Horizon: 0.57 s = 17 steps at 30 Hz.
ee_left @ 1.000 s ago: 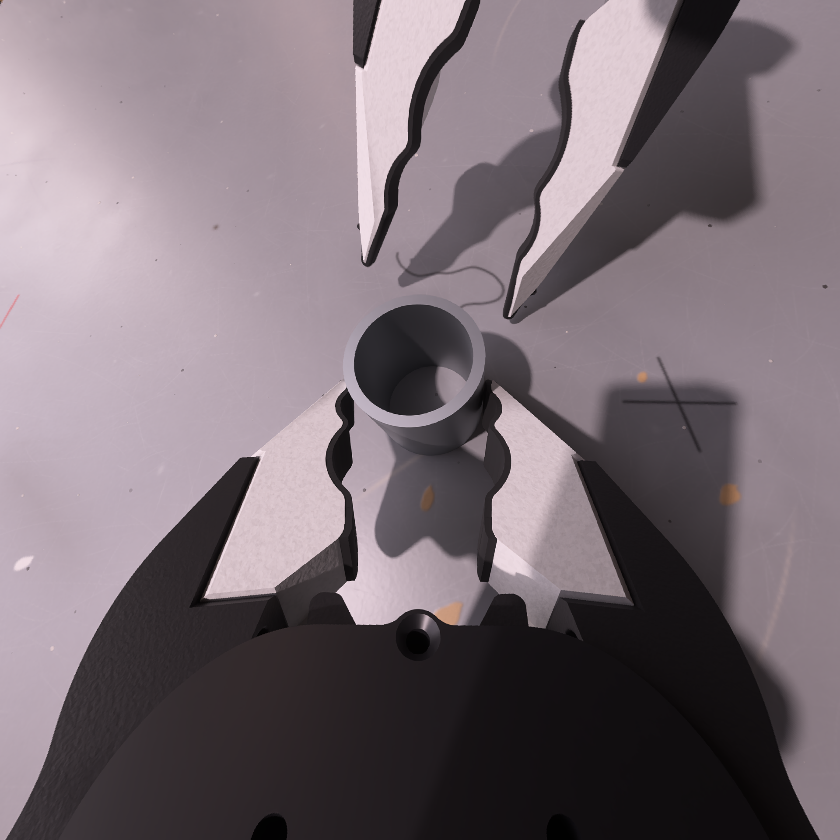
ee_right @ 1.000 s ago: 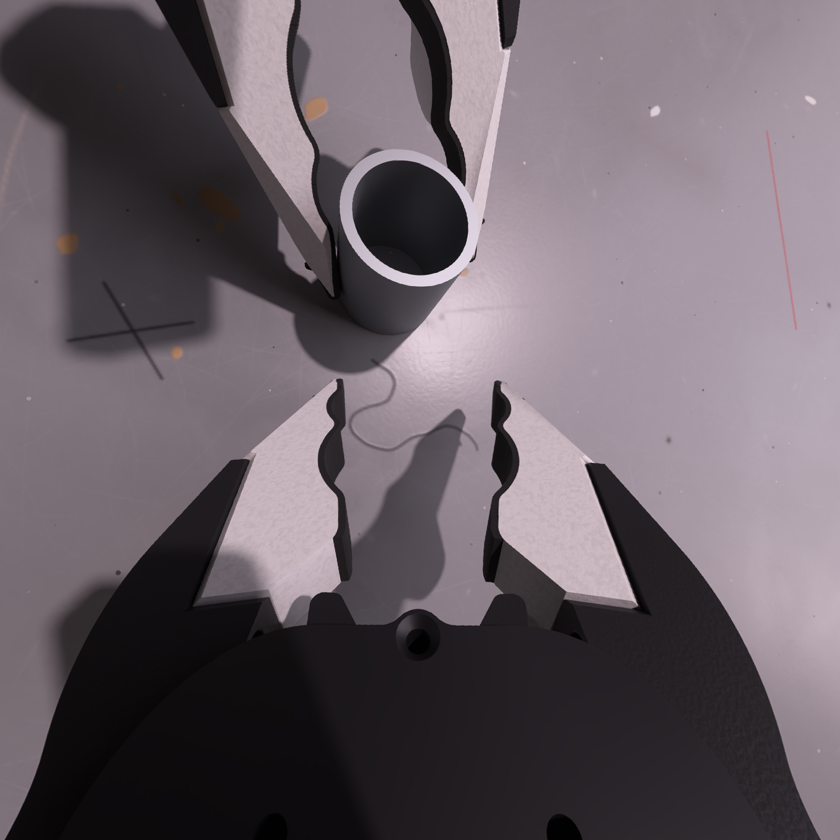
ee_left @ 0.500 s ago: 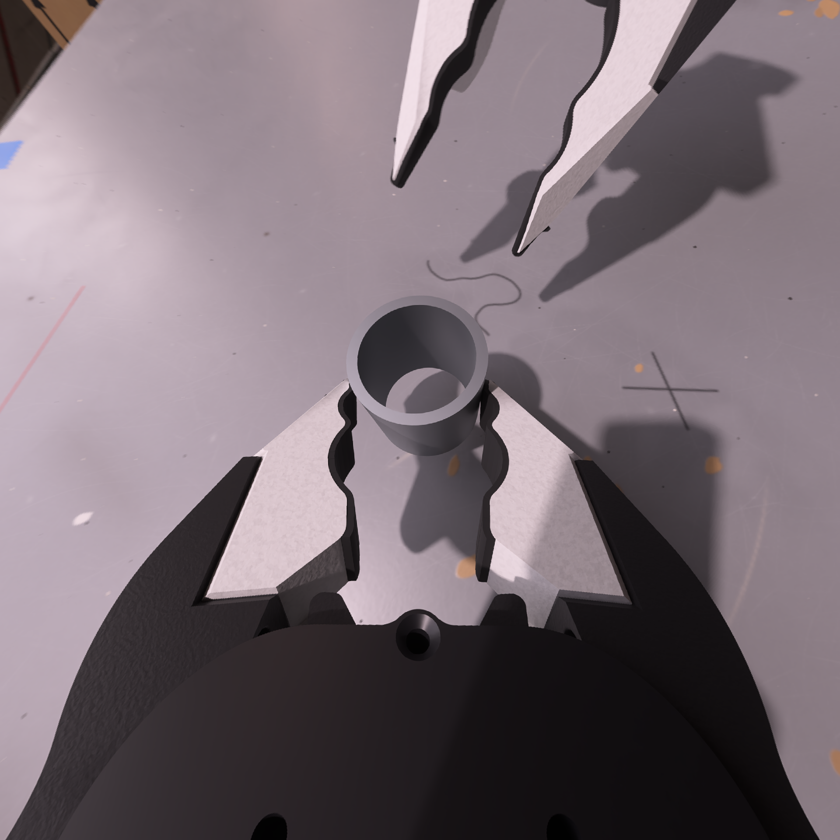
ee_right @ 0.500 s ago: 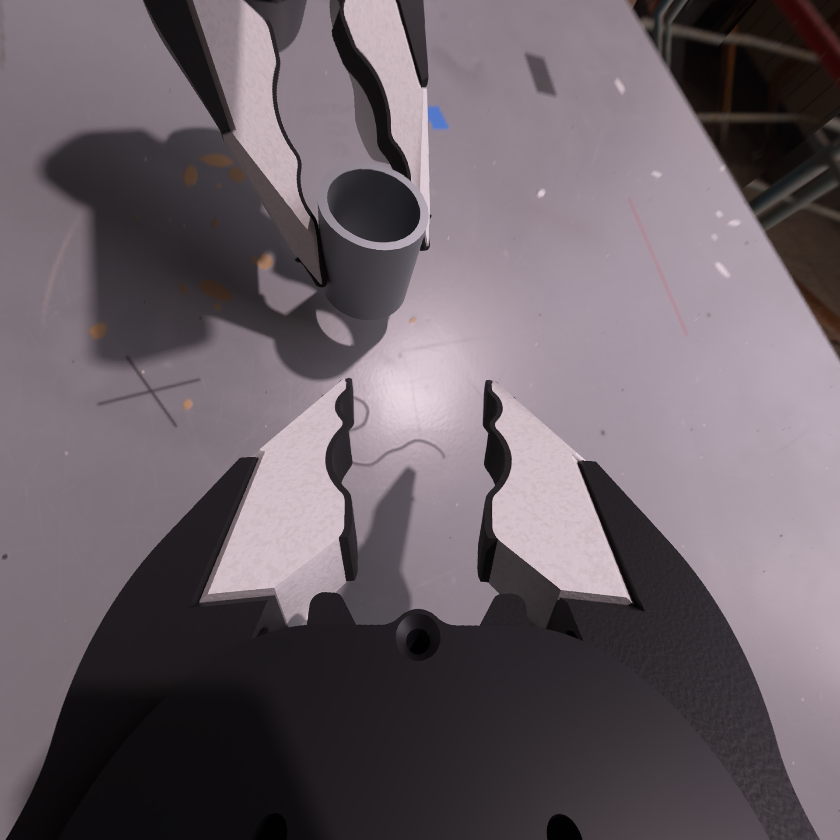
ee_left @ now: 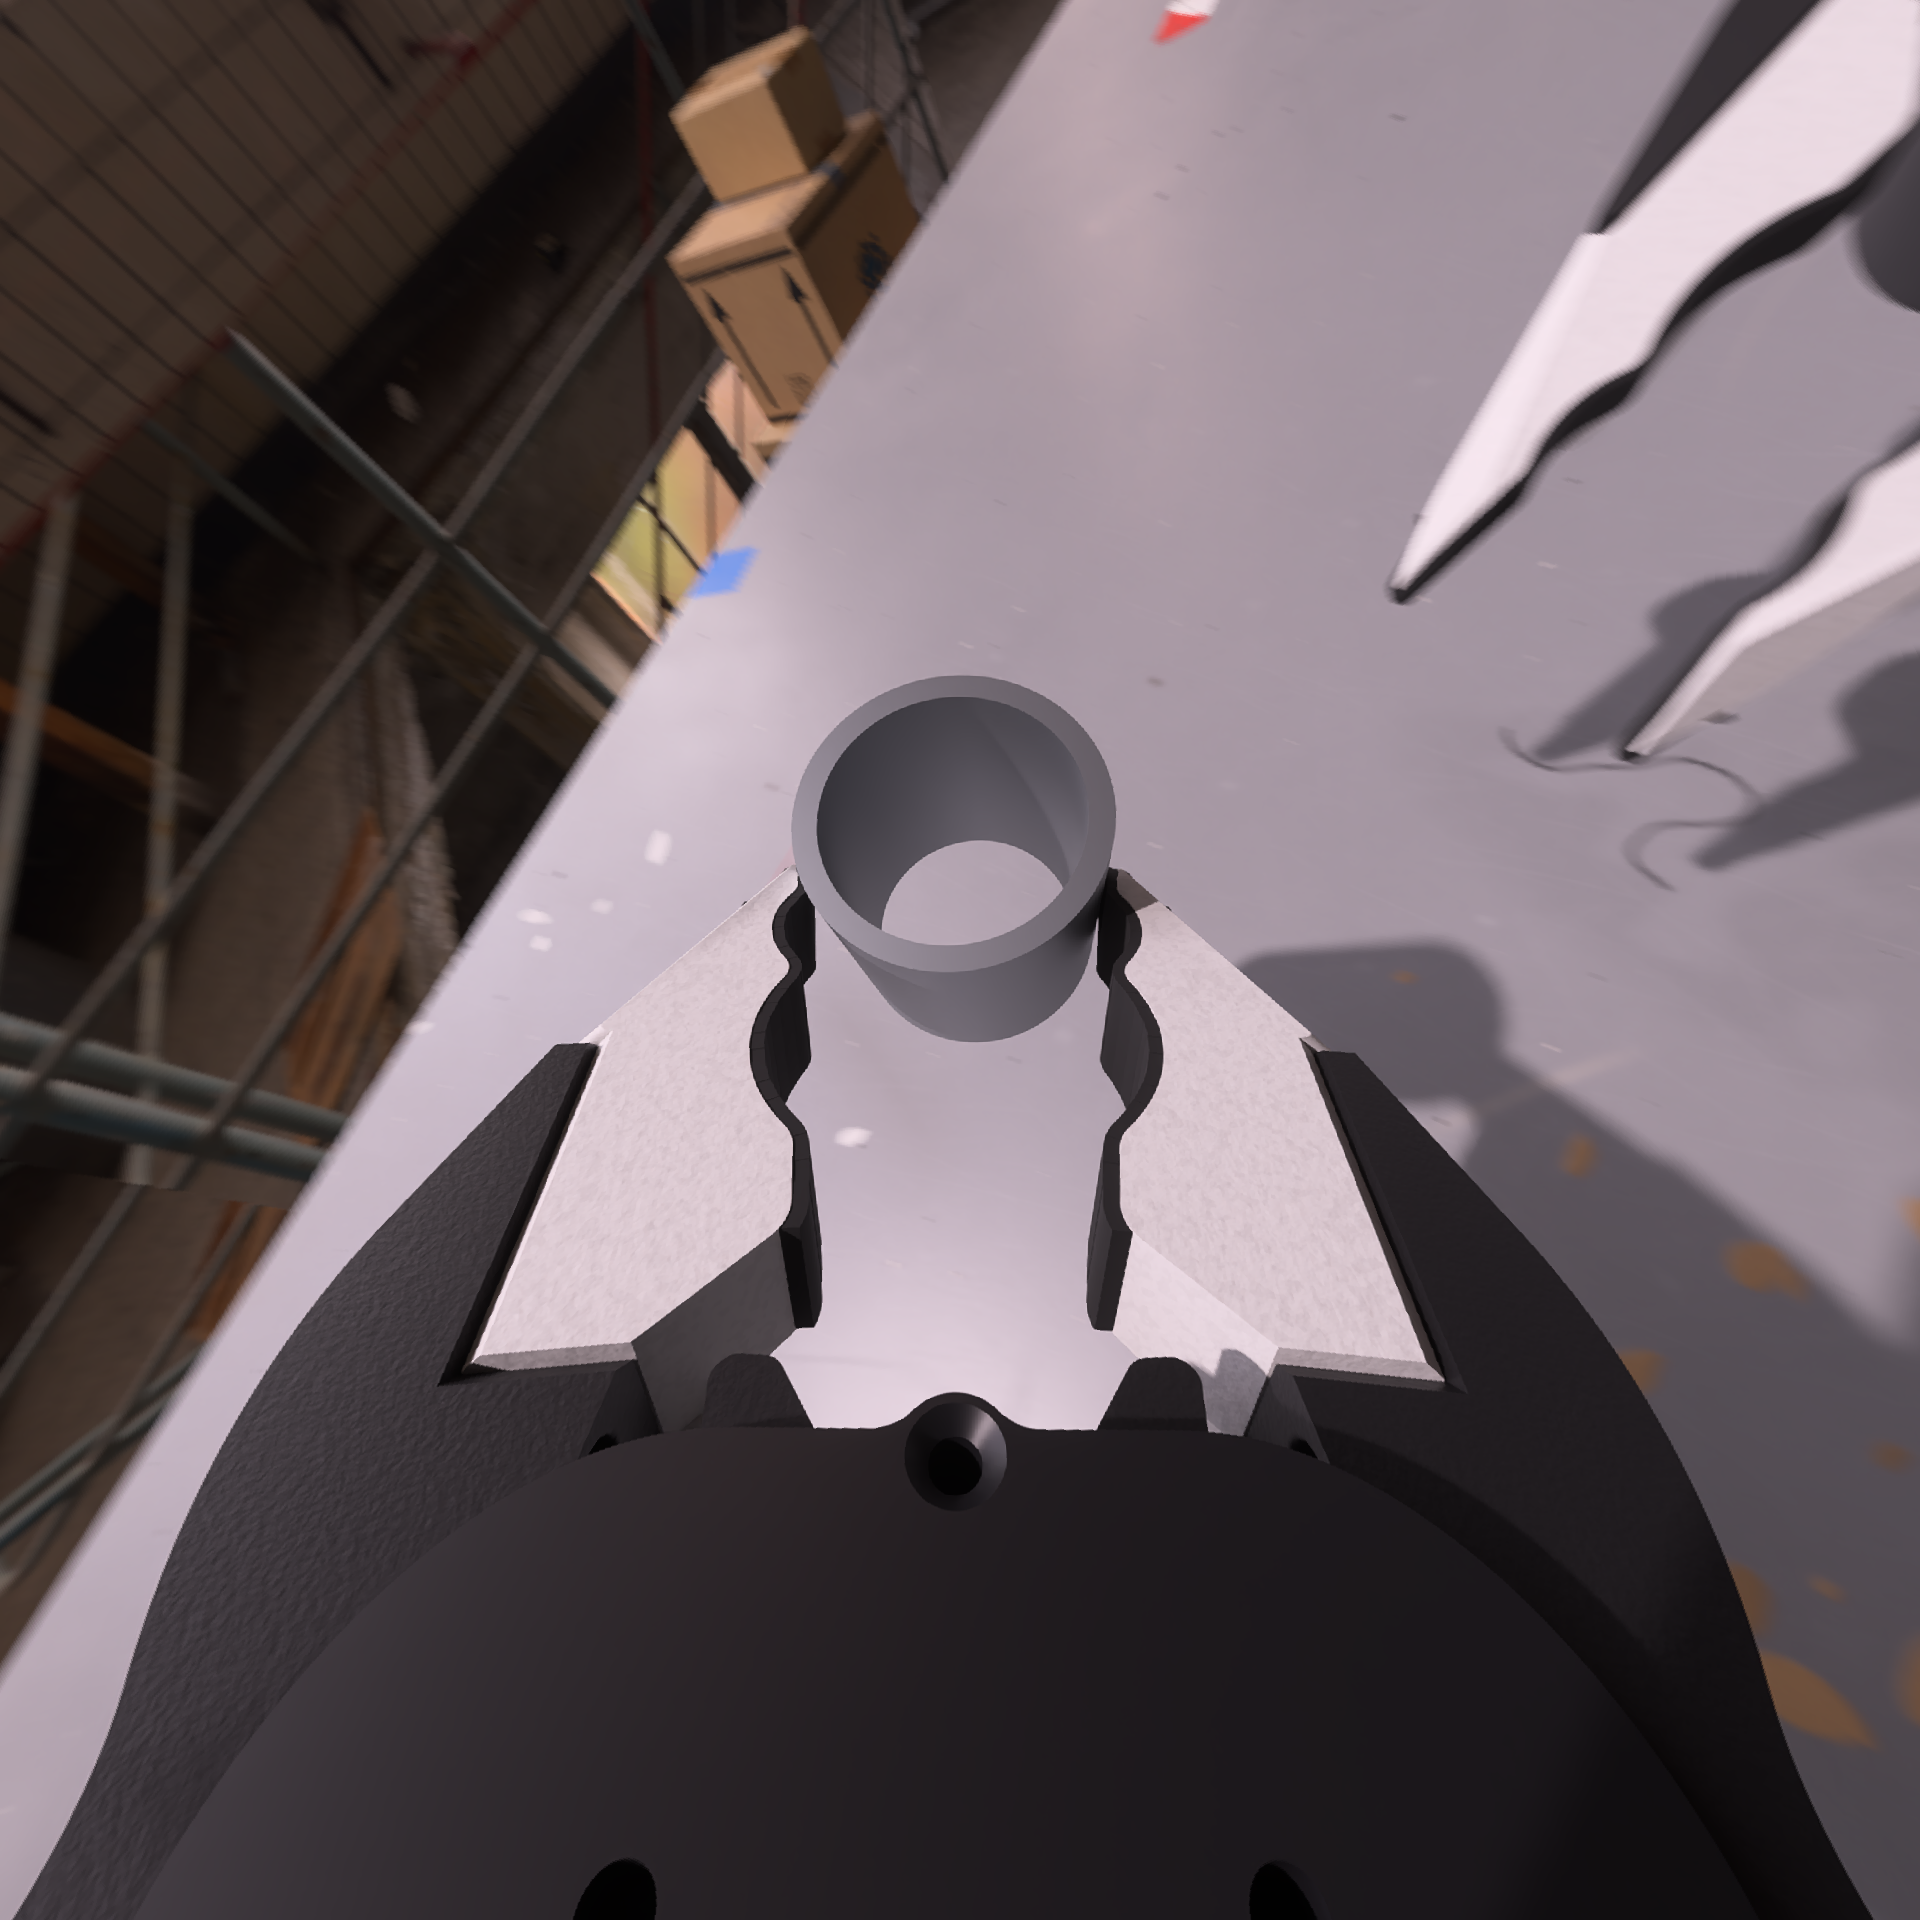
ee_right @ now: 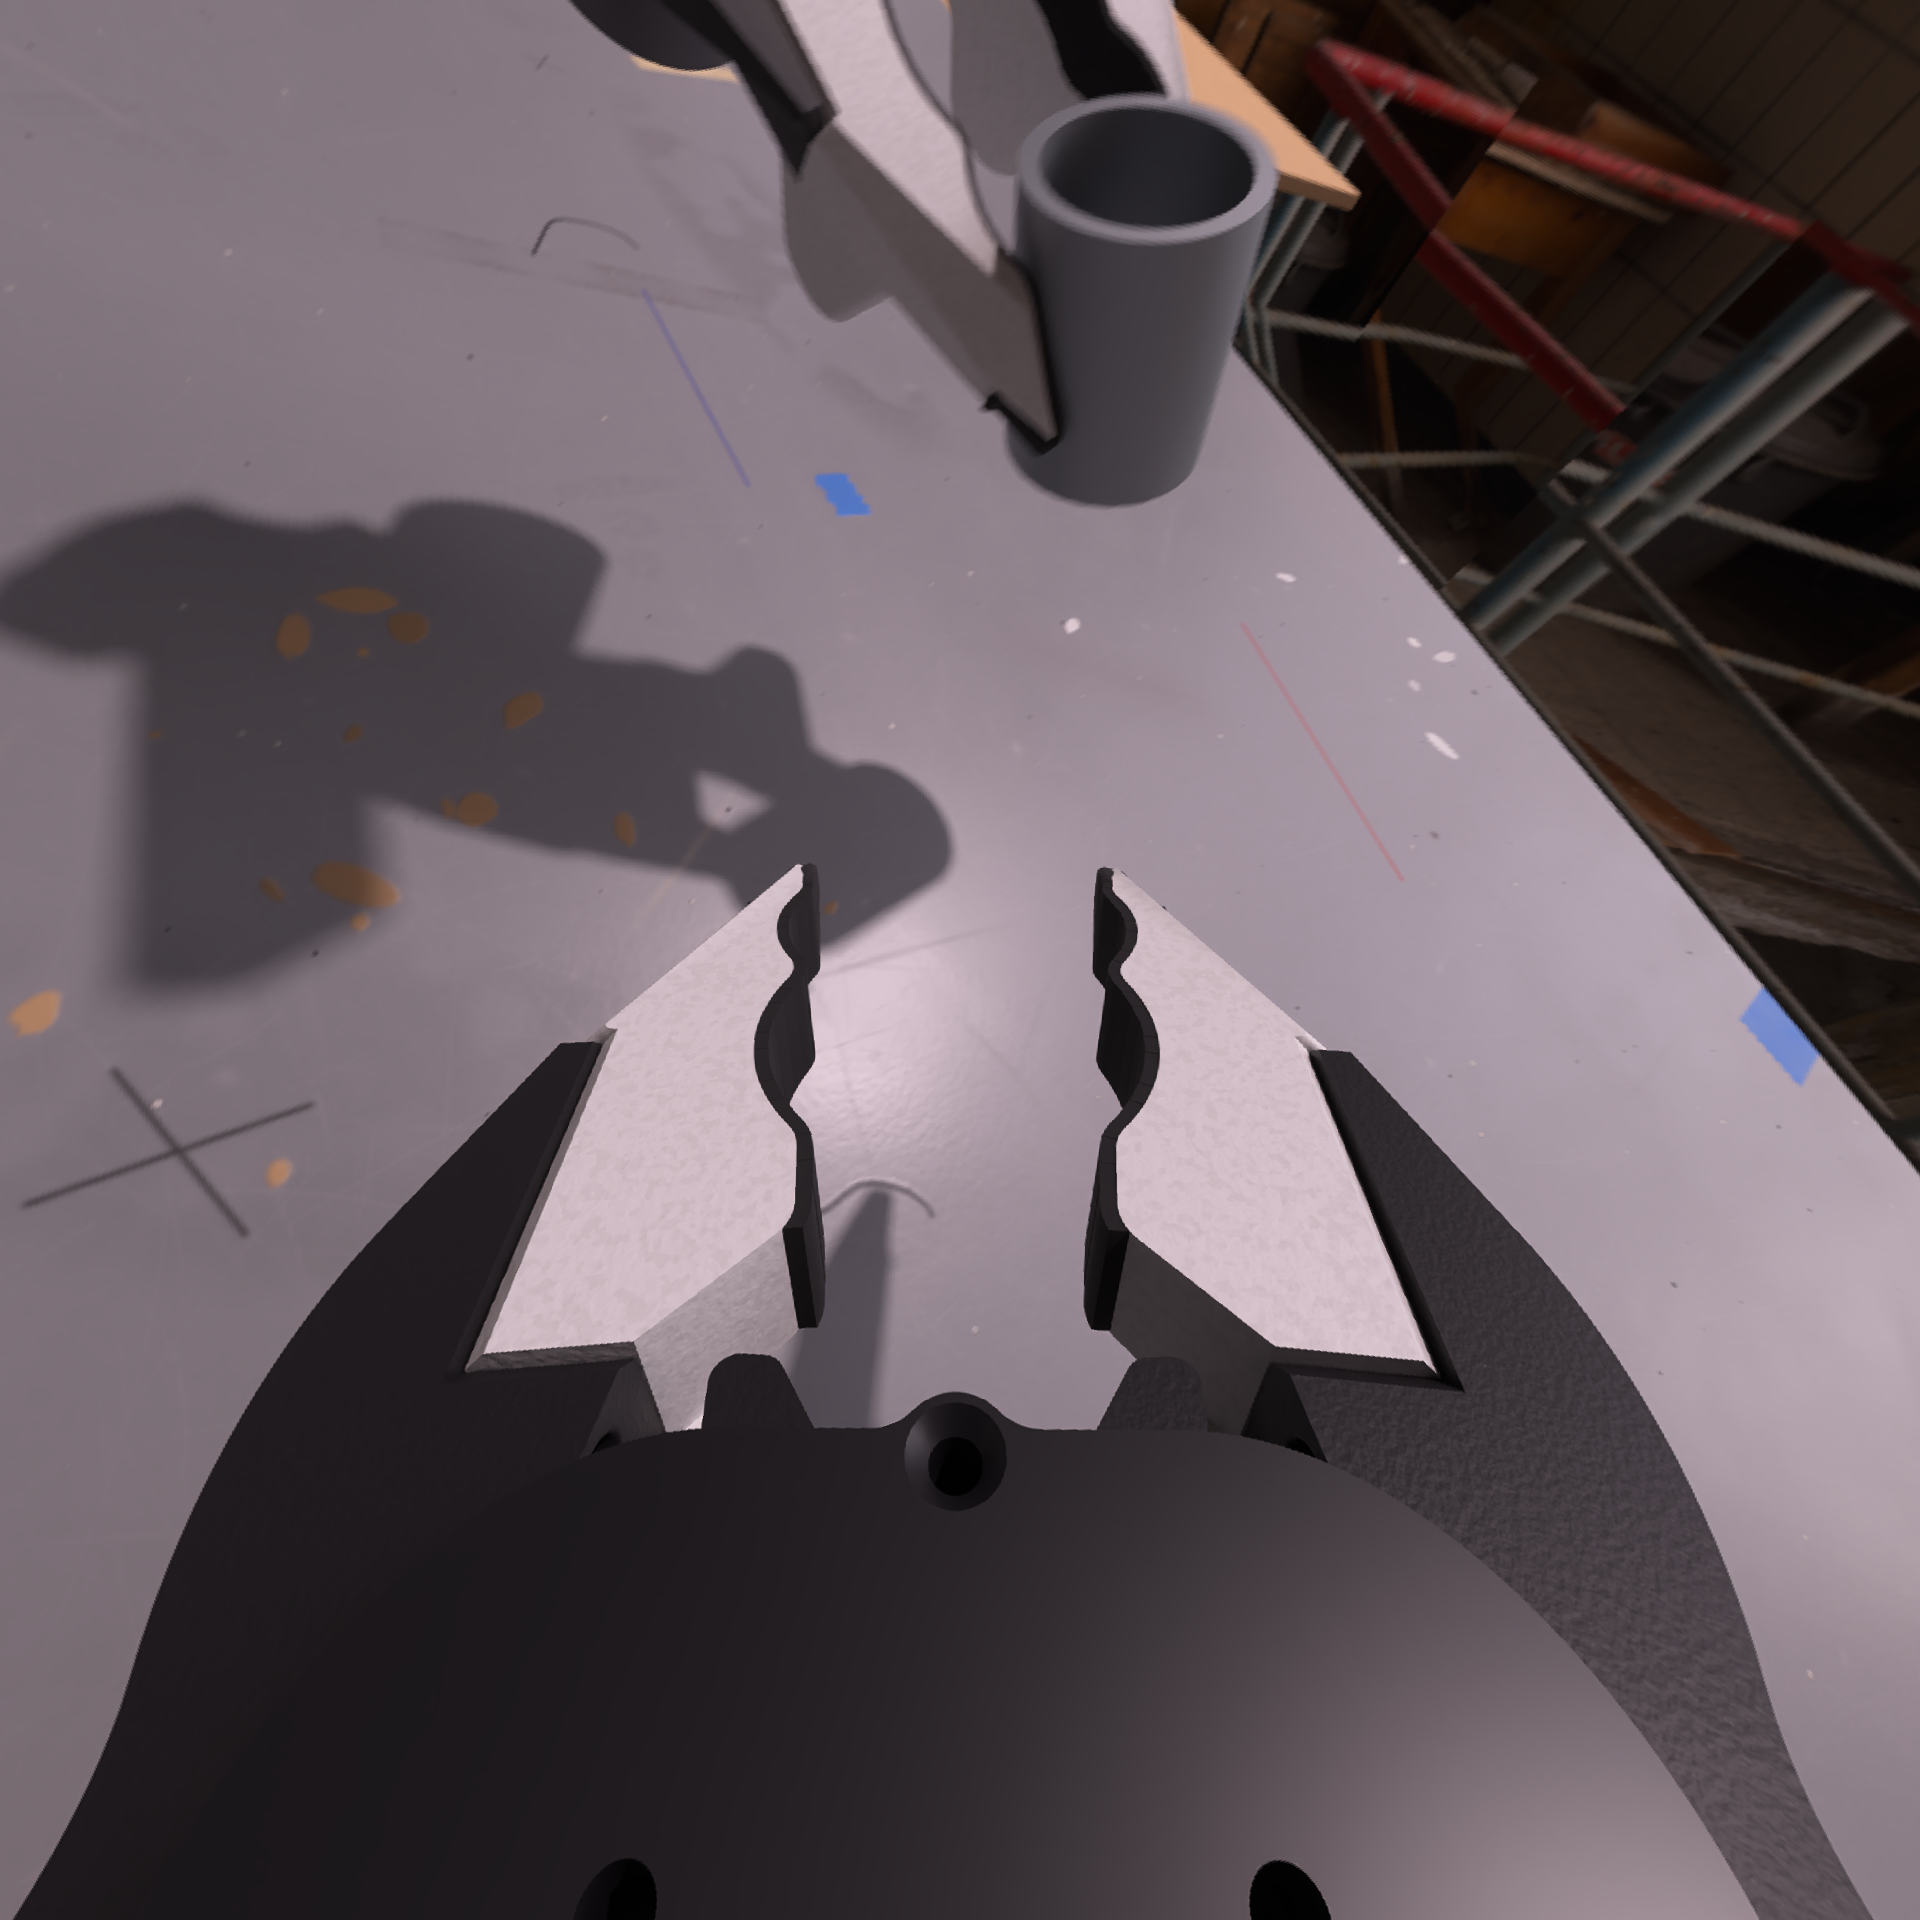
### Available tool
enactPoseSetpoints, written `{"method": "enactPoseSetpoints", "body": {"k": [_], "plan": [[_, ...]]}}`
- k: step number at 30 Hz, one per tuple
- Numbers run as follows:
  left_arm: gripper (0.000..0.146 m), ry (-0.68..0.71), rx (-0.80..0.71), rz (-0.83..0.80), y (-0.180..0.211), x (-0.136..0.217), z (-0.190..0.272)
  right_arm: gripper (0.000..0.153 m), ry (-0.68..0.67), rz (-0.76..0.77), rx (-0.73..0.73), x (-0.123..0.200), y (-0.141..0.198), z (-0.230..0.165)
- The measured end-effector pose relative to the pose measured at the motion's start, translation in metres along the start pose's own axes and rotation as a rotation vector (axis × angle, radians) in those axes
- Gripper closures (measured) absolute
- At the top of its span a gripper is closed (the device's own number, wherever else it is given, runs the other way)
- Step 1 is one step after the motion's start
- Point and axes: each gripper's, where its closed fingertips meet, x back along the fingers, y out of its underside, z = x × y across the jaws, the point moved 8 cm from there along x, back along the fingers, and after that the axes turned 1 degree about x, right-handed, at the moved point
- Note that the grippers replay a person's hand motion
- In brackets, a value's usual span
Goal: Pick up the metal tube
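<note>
The metal tube [ee_left: 954, 966] is a short grey open cylinder. My left gripper [ee_left: 954, 883] is shut on it, one fingertip on each side of its wall, and holds it clear above the grey table [ee_left: 1143, 416]. In the right wrist view the tube [ee_right: 1132, 312] hangs upright in the air at the top, with one left-gripper finger [ee_right: 914, 260] against its near side and the other hidden behind it. My right gripper [ee_right: 956, 883] is open and empty, apart from the tube. It also shows in the left wrist view [ee_left: 1517, 670] at the upper right.
The table's edge [ee_left: 623, 727] runs diagonally on the left, with cardboard boxes [ee_left: 790, 260] and scaffold bars beyond. In the right wrist view the edge [ee_right: 1455, 623] is on the right. Blue tape [ee_right: 842, 494], a drawn cross [ee_right: 177, 1148] and a thin curled thread [ee_left: 1662, 821] lie on the table.
My left gripper has lifted the tube off the table and swung toward the table's edge. My right gripper stayed open and now sits farther from the tube.
</note>
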Motion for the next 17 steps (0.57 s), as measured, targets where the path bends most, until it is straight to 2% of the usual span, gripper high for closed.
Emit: {"method": "enactPoseSetpoints", "body": {"k": [9, 12, 17], "plan": [[0.091, -0.233, -0.123, 0.114, -0.055, -0.025, -0.093, 0.092, 0.111, 0.048, 0.02, 0.006, -0.038, 0.05], [0.091, -0.29, -0.186, 0.094, -0.069, -0.046, -0.119, 0.09, 0.131, 0.038, 0.042, 0.002, -0.048, 0.064], [0.091, -0.304, -0.177, 0.007, -0.073, -0.084, -0.155, 0.088, 0.183, 0.004, 0.051, -0.01, -0.052, 0.074]]}}
